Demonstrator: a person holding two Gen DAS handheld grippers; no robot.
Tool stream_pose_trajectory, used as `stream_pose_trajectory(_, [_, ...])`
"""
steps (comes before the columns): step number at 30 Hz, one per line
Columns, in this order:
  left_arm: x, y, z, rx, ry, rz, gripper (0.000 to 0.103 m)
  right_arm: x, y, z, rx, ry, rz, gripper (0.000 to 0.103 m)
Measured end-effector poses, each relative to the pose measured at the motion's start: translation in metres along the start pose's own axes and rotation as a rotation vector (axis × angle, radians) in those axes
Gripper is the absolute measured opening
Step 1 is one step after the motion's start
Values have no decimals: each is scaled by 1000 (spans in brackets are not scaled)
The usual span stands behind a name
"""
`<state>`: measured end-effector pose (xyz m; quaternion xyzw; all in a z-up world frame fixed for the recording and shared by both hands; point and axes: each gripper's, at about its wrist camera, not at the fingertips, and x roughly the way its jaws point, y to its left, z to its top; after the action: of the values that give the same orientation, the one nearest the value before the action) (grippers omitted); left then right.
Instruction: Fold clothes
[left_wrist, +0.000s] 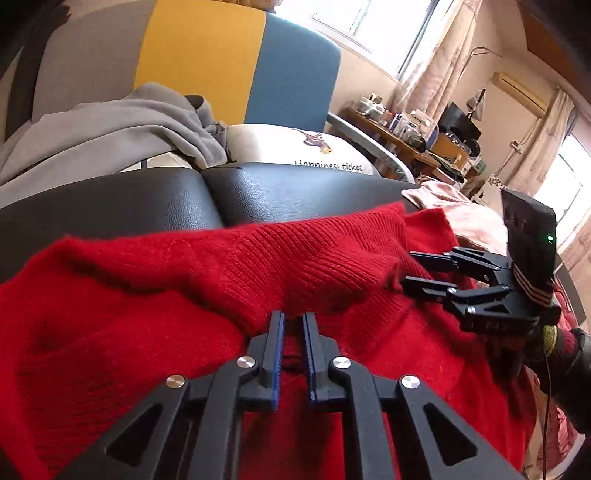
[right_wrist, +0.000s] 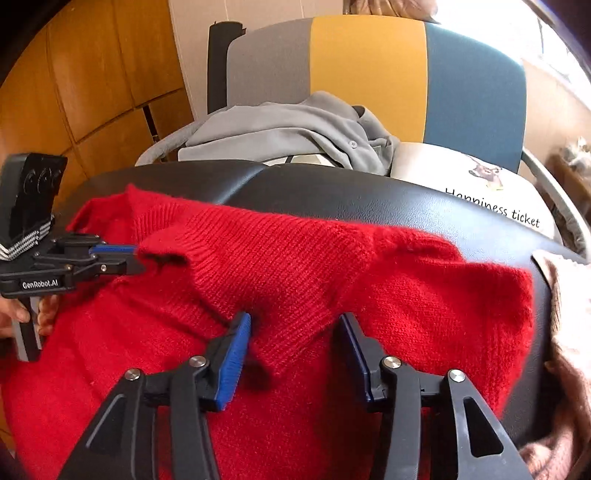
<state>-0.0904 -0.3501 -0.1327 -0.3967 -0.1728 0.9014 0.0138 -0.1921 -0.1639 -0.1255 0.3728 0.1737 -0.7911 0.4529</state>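
Observation:
A red knit sweater (left_wrist: 147, 332) (right_wrist: 295, 266) lies spread over a black leather surface (left_wrist: 110, 206) (right_wrist: 369, 195). My left gripper (left_wrist: 292, 317) is at its left side, jaws nearly together and pinching a ribbed edge of the sweater; the right wrist view shows this left gripper (right_wrist: 138, 260) clamped on that raised edge. My right gripper (right_wrist: 295, 321) stands open over the sweater's middle, a ridge of red knit lying between its blue pads (right_wrist: 232, 354) without being pressed. In the left wrist view the right gripper (left_wrist: 408, 269) reaches in from the right, its jaws apart.
Behind the leather surface stands a chair (right_wrist: 369, 74) with a grey, yellow and blue back, holding a grey garment (right_wrist: 295, 125) and a white printed cushion (right_wrist: 461, 173). A pink garment (right_wrist: 569, 332) lies at the right edge. A cluttered desk (left_wrist: 406, 133) is far right.

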Motion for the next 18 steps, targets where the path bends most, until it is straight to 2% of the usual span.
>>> stream_pose_trajectory(4, [-1, 1, -1, -22, -8, 11, 10, 2, 2, 0, -11, -5, -17, 54])
stream_pose_trajectory(7, [-13, -2, -4, -114, -33, 22, 10, 1, 3, -1, -16, -11, -39, 58])
stream_pose_trajectory(8, [-18, -3, -5, -146, -42, 25, 14, 0, 3, -1, -17, -13, -48, 60])
stream_pose_trajectory(10, [-37, -12, -18, -193, -83, 56, 20, -1, 3, -2, -13, -14, -79, 73])
stream_pose_trajectory(12, [-63, -23, -42, -222, -117, 63, 20, -1, 0, -1, -1, -10, -85, 74])
stream_pose_trajectory(15, [-112, -37, -92, -205, -131, 120, 21, -7, 2, 3, -4, -4, -123, 79])
stream_pose_trajectory(17, [-148, -32, -129, -227, -133, 166, 21, -25, 14, 4, -39, -42, -177, 79])
stream_pose_trajectory(18, [-167, -27, -148, -243, -132, 207, 22, -37, 21, 3, -32, -74, -150, 81])
